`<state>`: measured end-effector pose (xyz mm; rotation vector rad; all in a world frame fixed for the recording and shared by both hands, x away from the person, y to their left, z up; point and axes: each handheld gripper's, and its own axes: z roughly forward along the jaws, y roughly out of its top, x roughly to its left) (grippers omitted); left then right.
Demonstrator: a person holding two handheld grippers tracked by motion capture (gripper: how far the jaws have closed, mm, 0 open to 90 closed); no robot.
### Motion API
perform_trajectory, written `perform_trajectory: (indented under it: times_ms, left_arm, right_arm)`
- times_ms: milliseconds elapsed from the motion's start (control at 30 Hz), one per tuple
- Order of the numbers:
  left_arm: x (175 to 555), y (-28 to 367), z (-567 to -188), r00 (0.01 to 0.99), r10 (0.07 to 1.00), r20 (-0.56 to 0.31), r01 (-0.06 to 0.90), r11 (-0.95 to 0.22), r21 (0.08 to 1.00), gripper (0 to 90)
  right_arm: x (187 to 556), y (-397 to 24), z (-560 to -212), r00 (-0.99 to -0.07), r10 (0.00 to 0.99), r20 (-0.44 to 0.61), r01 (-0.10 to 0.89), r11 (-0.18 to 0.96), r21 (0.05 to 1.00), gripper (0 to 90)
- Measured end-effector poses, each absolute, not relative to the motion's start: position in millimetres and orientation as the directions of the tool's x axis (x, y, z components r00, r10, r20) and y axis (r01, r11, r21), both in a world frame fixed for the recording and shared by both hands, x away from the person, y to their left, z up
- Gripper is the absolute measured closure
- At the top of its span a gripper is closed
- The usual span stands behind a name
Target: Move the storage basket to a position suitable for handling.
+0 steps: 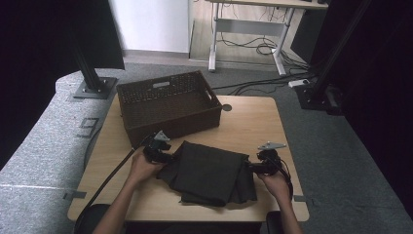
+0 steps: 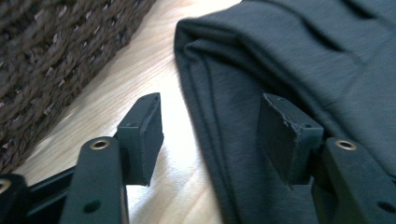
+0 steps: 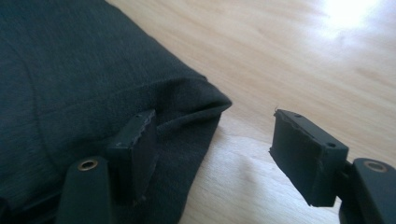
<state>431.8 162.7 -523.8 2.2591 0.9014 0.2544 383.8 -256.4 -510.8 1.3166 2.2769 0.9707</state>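
A folded dark grey cloth (image 1: 207,171) lies on the near middle of the wooden table (image 1: 253,122). My left gripper (image 1: 165,157) is at the cloth's left edge and stands open. In the left gripper view the cloth's folded edge (image 2: 210,107) runs between the jaws, one jaw over the cloth and one over bare wood. My right gripper (image 1: 254,168) is at the cloth's right edge, also open. In the right gripper view the cloth's corner (image 3: 205,100) lies between the jaws, the left one resting over the cloth (image 3: 70,79).
A dark brown woven basket (image 1: 168,105) stands on the table just behind the cloth, close to my left gripper; its wall (image 2: 51,56) shows at the left of the left gripper view. A round cable hole (image 1: 227,107) sits behind it. Bare wood lies to the right.
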Motion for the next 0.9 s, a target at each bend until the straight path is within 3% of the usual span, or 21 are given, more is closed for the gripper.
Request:
perform_trajectory:
  times_ms: [200,233,300,433,500,633,900]
  left_arm:
    - [429.1,155.8,-534.4,0.769,0.638,-0.037,0.507,-0.573,0.643,55.8]
    - [427.8,154.2,-535.4,0.773,0.633,-0.045,0.504,-0.57,0.649,62.2]
    - [426.9,153.6,-535.2,0.775,0.631,-0.045,0.503,-0.571,0.648,64.4]
    - [423.9,152.7,-535.2,0.775,0.63,-0.043,0.501,-0.572,0.649,71.6]
    - [422.6,153.9,-535.8,0.771,0.634,-0.051,0.507,-0.564,0.652,73.5]
    - [417.7,157.7,-538.2,0.759,0.646,-0.081,0.522,-0.531,0.667,74.1]
    - [400.4,161.5,-537.0,0.767,0.638,-0.064,0.513,-0.551,0.659,74.1]
  right_arm:
    - [390.4,-250.3,-529.8,-0.515,0.857,-0.008,0.653,0.398,0.644,33.6]
    - [390.8,-250.9,-535.1,-0.521,0.854,-0.016,0.658,0.413,0.63,37.5]
    - [390.6,-251.4,-536.4,-0.524,0.852,-0.009,0.655,0.41,0.635,39.7]
    - [388.2,-251.9,-537.2,-0.55,0.834,0.038,0.649,0.398,0.648,55.9]
    - [387.6,-252.0,-537.5,-0.558,0.827,0.066,0.65,0.386,0.654,66.0]
    - [386.7,-250.3,-537.6,-0.567,0.82,0.084,0.652,0.383,0.655,73.4]
    - [379.3,-244.3,-537.2,-0.604,0.792,0.082,0.636,0.418,0.649,77.0]
